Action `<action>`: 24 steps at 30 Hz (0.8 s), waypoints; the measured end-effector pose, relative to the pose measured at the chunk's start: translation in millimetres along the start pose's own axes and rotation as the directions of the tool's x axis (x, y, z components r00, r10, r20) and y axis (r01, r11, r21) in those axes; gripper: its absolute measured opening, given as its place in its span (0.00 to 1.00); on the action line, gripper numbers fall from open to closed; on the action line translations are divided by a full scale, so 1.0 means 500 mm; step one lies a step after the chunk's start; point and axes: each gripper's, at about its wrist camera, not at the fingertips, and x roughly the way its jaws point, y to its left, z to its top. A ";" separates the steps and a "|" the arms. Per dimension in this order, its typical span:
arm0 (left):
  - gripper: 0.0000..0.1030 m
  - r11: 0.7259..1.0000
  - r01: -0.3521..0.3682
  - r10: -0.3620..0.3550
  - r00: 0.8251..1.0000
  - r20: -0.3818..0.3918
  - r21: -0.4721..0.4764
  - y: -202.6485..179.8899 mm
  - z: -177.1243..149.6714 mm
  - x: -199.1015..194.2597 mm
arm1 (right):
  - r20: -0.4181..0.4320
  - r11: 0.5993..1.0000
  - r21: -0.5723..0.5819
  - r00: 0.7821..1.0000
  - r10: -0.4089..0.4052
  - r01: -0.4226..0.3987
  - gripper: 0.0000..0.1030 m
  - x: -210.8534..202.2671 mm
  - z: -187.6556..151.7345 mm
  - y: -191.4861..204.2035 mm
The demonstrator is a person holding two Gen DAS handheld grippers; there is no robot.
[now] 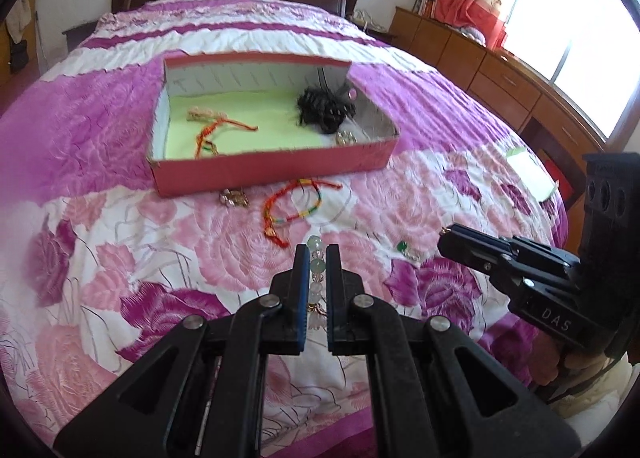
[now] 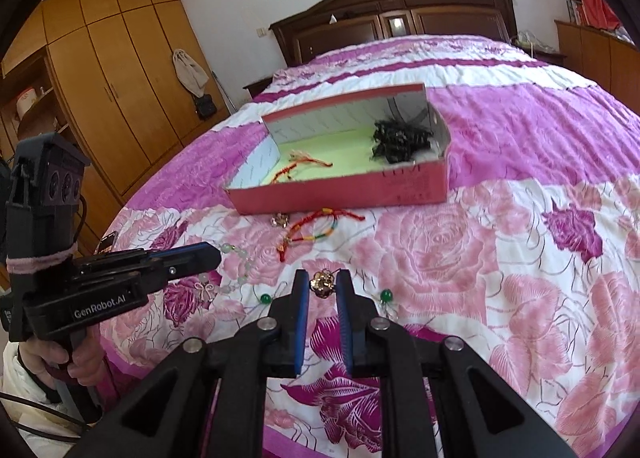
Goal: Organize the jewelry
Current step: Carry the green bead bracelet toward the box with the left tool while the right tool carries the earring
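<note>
A pale green and white bead bracelet [image 1: 316, 258] is pinched between the fingers of my left gripper [image 1: 316, 254], which is shut on it. In the right wrist view the bracelet [image 2: 240, 270] dangles from that gripper [image 2: 214, 256] above the bedspread. My right gripper [image 2: 322, 278] is shut on a small gold flower ornament [image 2: 322, 284]; it also shows at the right of the left wrist view [image 1: 447, 236]. Ahead lies an open red box [image 1: 276, 163] [image 2: 340, 193] with a green lining. It holds a black hair piece [image 1: 326, 109], a red string bracelet [image 1: 208, 137] and a gold piece [image 1: 346, 137].
On the floral bedspread before the box lie a multicoloured string bracelet [image 2: 316, 230], another gold ornament [image 2: 280, 219] and two green-bead earrings [image 2: 264, 299] [image 2: 386, 295]. A phone [image 2: 108, 244] rests at the bed's left edge, a green sheet [image 1: 528, 173] at its right.
</note>
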 end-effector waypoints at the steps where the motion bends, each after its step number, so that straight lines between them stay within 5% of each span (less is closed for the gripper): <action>1: 0.00 1.000 -0.010 0.010 1.000 0.013 0.001 0.000 0.004 -0.003 | 0.011 1.000 -0.004 1.000 -0.002 0.002 0.15 -0.002 0.002 0.001; 12: 0.00 0.997 -0.071 0.067 0.987 0.144 0.021 0.005 0.041 -0.015 | 0.139 0.999 -0.027 0.990 -0.030 0.034 0.15 -0.007 0.041 0.011; 24: 0.00 0.993 -0.119 0.114 0.944 0.309 -0.004 0.032 0.096 -0.009 | 0.240 0.995 -0.054 0.968 -0.070 0.085 0.15 0.018 0.104 0.016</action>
